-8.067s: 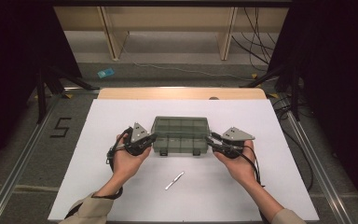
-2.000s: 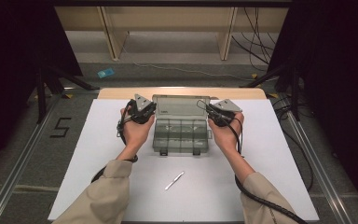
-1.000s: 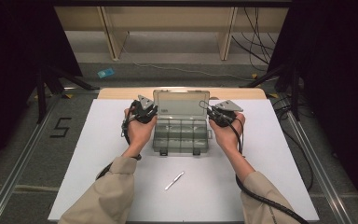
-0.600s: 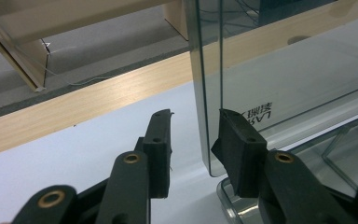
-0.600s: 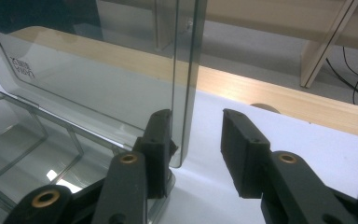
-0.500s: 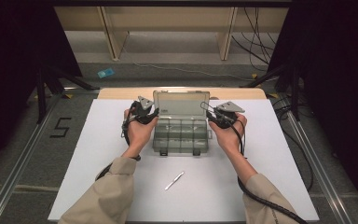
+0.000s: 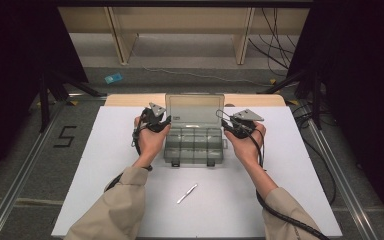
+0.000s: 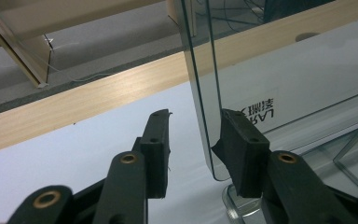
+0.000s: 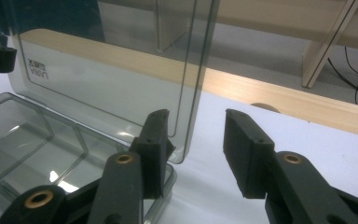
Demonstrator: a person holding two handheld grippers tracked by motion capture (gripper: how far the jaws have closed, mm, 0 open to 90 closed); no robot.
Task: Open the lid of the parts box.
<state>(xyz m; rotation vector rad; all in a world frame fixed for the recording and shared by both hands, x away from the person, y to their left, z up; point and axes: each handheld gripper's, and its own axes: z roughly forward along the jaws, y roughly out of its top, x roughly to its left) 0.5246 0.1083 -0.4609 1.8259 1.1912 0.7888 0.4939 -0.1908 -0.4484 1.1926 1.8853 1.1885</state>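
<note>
I see the desk (image 7: 105, 165), white on top with a wooden strip along its far edge, and I place everything else from the box. The box (image 7: 194, 145) sits at the middle of the desk, a clear grey case with divided compartments in its base. Its lid (image 7: 195, 108) stands upright from the far side of the box, hinged open, with a small printed label low on its panel.

My left gripper (image 7: 156, 120) is at the left far corner of the box, just where the lid's left edge rises. In the left gripper view its fingers (image 8: 156, 154) stand partly apart and have just been opening; the lid's edge runs up between them, lying against the inner face of the right-hand finger, while the left-hand finger is clear of it. I count that as a loosened hold, not a clamp.

My right gripper (image 7: 236, 126) is at the right far corner of the box, mirroring the other. In the right gripper view its fingers (image 9: 247, 154) are also partly apart and have just been opening; the lid's right edge sits close by the left-hand finger, and the right-hand finger stands off over bare desk.

Nearer to me than the box, a small white stick (image 7: 187, 193) lies on the desk, well apart from it.
</note>
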